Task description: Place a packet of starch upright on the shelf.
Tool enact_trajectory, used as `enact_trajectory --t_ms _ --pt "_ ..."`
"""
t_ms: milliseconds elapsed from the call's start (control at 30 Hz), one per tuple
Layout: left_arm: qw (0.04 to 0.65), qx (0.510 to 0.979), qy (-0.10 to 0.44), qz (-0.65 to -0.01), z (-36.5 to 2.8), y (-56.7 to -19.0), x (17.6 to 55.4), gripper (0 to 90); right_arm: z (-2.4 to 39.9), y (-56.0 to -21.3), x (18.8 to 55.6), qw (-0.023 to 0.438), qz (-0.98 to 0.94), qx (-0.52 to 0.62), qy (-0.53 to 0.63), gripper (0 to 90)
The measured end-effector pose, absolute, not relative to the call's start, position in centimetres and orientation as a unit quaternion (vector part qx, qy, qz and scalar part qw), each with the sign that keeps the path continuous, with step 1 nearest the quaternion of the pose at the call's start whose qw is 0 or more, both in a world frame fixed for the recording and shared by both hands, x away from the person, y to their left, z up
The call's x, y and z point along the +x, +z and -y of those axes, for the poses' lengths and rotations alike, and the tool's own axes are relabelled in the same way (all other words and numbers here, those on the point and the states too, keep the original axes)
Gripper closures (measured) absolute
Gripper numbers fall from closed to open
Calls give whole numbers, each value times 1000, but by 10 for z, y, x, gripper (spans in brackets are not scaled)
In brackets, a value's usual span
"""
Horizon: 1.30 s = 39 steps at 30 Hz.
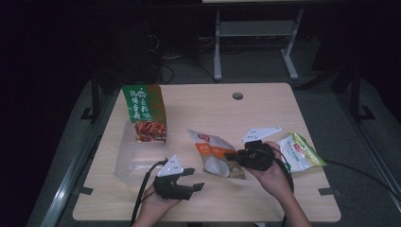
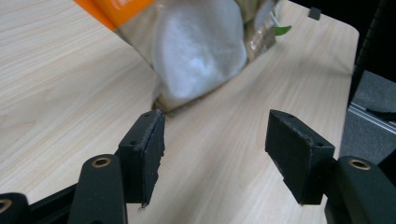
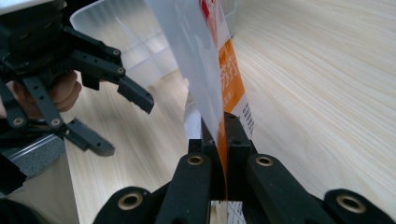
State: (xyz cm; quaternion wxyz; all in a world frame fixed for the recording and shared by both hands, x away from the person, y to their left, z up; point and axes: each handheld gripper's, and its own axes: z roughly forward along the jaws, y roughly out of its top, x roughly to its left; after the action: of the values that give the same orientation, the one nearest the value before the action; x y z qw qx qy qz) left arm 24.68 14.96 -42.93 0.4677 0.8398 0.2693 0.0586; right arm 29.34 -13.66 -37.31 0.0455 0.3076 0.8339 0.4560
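Right claw (image 3: 219,140) is clamped on the edge of the orange-and-white snack bag (image 1: 215,153), mid-surface; left claw (image 1: 193,179) stands apart, empty, just near-left of it; step in hand: one-claw hold; next move likely calls for carrying the bag left to the clear bin (image 1: 130,158).

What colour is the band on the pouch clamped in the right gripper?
Orange, on the white-and-clear pouch the right gripper holds; the right gripper view shows it best.
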Motion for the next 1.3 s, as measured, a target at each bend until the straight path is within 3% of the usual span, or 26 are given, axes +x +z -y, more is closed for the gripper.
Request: enact_trajectory --t_ms 1300 --pt "465 853 64 -228 -160 -431 216 299 69 -306 321 35 -830 254 495 898"
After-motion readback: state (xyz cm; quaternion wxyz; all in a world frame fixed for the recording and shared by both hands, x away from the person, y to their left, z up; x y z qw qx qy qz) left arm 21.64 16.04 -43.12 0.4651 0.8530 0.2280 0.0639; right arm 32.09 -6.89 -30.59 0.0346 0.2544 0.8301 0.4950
